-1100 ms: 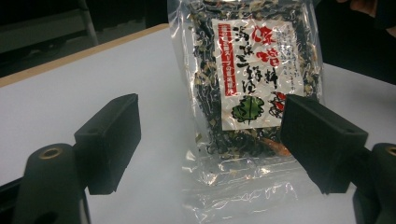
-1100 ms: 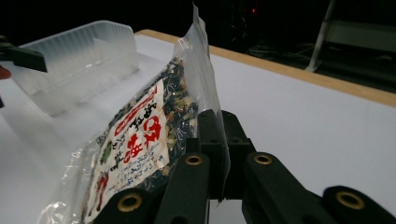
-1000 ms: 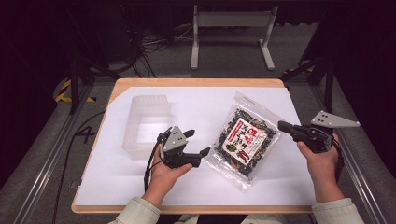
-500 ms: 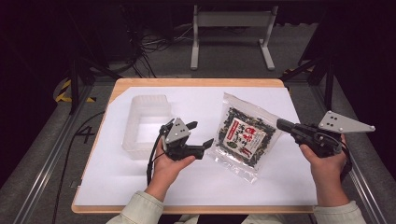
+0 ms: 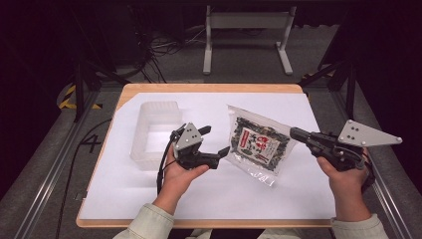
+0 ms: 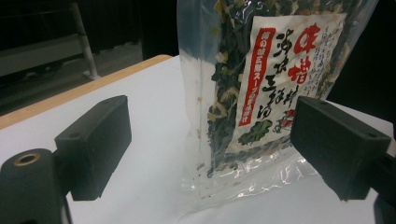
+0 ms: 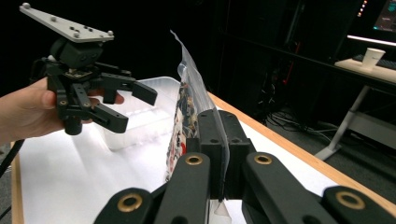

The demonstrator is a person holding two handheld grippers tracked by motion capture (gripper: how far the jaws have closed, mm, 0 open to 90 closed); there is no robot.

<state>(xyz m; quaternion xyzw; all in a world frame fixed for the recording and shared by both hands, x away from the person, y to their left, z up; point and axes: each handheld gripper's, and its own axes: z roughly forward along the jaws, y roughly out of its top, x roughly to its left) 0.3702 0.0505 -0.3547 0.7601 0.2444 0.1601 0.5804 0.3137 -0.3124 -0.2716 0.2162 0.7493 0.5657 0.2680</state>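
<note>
A clear bag of dried greens with a red and white label (image 5: 259,142) is tilted up off the white table top, its lower left edge still on the sheet. My right gripper (image 5: 294,133) is shut on the bag's right edge; in the right gripper view the black jaws (image 7: 223,140) pinch the clear plastic of the bag (image 7: 187,105). My left gripper (image 5: 215,141) stands open just left of the bag. From the left gripper view the bag (image 6: 261,93) stands upright close ahead, between and beyond the two spread jaws of the left gripper (image 6: 210,140).
A clear plastic tub (image 5: 159,107) stands on the white sheet (image 5: 124,199) behind the left hand, also in the right gripper view as the tub (image 7: 154,116). The other hand's gripper (image 7: 116,102) hovers over the table. The wooden table edge (image 5: 209,88) borders the sheet.
The right gripper has lifted the bag's right edge and drawn it slightly left, tilting the bag up. The left gripper has risen a little and come closer to the bag.
</note>
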